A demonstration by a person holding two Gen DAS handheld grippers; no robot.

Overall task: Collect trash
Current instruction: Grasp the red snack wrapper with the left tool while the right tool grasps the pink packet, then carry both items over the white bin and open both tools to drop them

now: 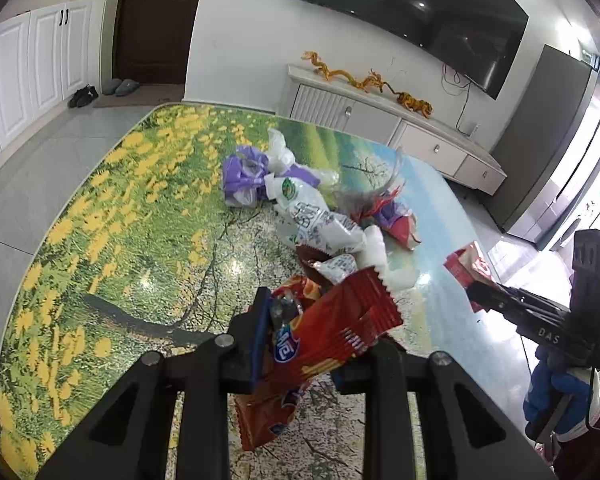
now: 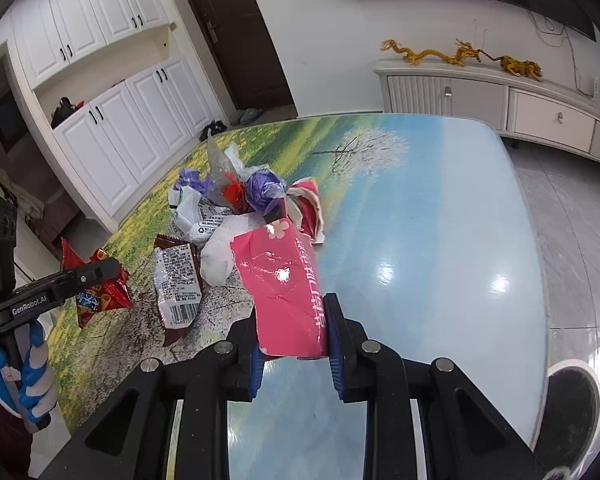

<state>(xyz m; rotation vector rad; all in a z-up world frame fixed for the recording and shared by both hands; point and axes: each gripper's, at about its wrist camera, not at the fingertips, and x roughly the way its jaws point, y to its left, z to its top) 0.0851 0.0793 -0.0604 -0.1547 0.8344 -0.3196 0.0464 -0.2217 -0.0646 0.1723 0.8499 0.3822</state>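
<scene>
Both claws loaded, trash heap ahead.

My left claw [image 1: 304, 344] is clamped on a red snack wrapper [image 1: 332, 332], gripped mid-length so it hangs clear of the table [image 1: 100, 248]. My right claw [image 2: 294, 340] pinches a pink packet [image 2: 280, 292] by its near end. The remaining bags and wrappers [image 1: 300, 208] lie bunched just beyond both claws, within reach.

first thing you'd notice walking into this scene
Two grabs at once: the left gripper is clamped on a red snack wrapper and the right gripper on a pink packet, both close to the cameras. Behind them a heap of crumpled bags and wrappers sits mid-table on the glossy table, printed with yellow flowers and blue sky. On the far wall hangs a big dark TV.
</scene>
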